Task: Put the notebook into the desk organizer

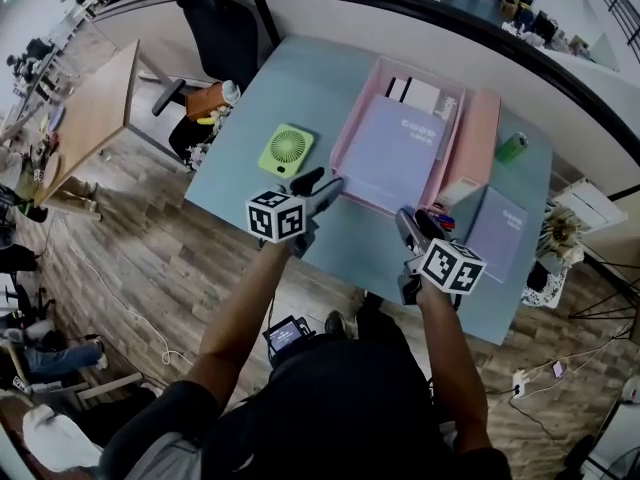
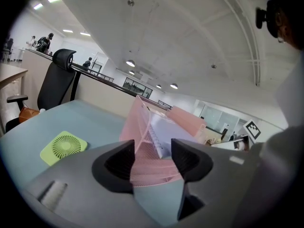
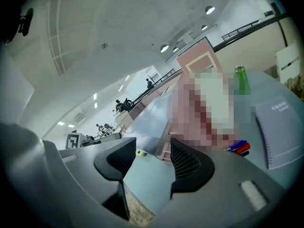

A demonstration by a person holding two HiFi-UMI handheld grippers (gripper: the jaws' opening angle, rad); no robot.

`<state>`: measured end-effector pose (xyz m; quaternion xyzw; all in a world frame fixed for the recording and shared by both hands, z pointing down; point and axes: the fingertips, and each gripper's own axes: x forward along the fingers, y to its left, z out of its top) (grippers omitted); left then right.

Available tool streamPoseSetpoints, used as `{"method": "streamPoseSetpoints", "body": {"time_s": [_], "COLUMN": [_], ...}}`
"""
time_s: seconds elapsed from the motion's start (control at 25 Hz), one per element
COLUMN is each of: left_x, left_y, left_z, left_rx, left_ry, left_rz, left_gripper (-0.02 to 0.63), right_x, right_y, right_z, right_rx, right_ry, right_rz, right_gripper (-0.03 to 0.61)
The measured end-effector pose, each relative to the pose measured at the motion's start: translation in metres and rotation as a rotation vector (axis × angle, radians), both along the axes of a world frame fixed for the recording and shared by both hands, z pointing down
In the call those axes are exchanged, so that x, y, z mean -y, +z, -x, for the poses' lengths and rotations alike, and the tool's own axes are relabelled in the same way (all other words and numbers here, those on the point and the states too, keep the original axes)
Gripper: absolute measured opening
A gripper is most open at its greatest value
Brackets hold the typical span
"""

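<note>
Notebook (image 1: 393, 148) is lying flat in the pink desk organizer (image 1: 482, 133) on the counter (image 1: 320, 83). The left hand-held gripper (image 1: 335, 184) and right hand-held gripper (image 1: 404, 216) sit just in front, jaws apart, gripping nothing.

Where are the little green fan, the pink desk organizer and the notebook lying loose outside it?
green fan (image 1: 286, 150), head view, centre of its round grille.
pink desk organizer (image 1: 482, 128), head view, its right side panel.
loose notebook (image 1: 498, 232), head view, middle of its cover.
</note>
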<state>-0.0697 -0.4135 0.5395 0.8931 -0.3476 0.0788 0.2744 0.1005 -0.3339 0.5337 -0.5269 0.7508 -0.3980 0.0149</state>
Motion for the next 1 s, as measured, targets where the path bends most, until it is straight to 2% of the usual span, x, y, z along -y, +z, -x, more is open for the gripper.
{"method": "streamPoseSetpoints", "body": {"time_s": [0.36,0.48,0.52,0.56,0.68,0.84,1.0], "left_x": [0.003,0.002,0.001,0.001,0.001,-0.001,-0.008], "left_y": [0.005,0.003,0.002,0.001,0.001,0.0,-0.005], "left_z": [-0.007,-0.01,-0.012,-0.013,-0.013,-0.01,-0.01], "left_rx": [-0.042,-0.054,-0.057,-0.059,-0.062,-0.032,0.032], "left_ry": [0.0,0.01,0.011,0.008,-0.007,-0.026,-0.041], "left_rz": [0.042,0.046,0.046,0.047,0.056,0.05,0.004], "left_gripper": [0.262,0.224,0.198,0.178,0.169,0.16,0.15], "right_x": [0.013,0.016,0.016,0.017,0.016,0.014,0.009], "right_y": [0.008,0.009,0.009,0.009,0.008,0.003,-0.004], "right_z": [0.003,0.003,0.003,0.003,0.004,0.008,0.009], "right_rx": [0.088,0.088,0.086,0.085,0.097,0.1,0.087], "right_ry": [0.022,0.02,0.02,0.02,0.019,0.018,0.034], "right_rz": [0.02,0.025,0.028,0.032,0.048,0.064,0.058], "right_gripper": [0.206,0.196,0.162,0.155,0.138,0.096,0.064]}}
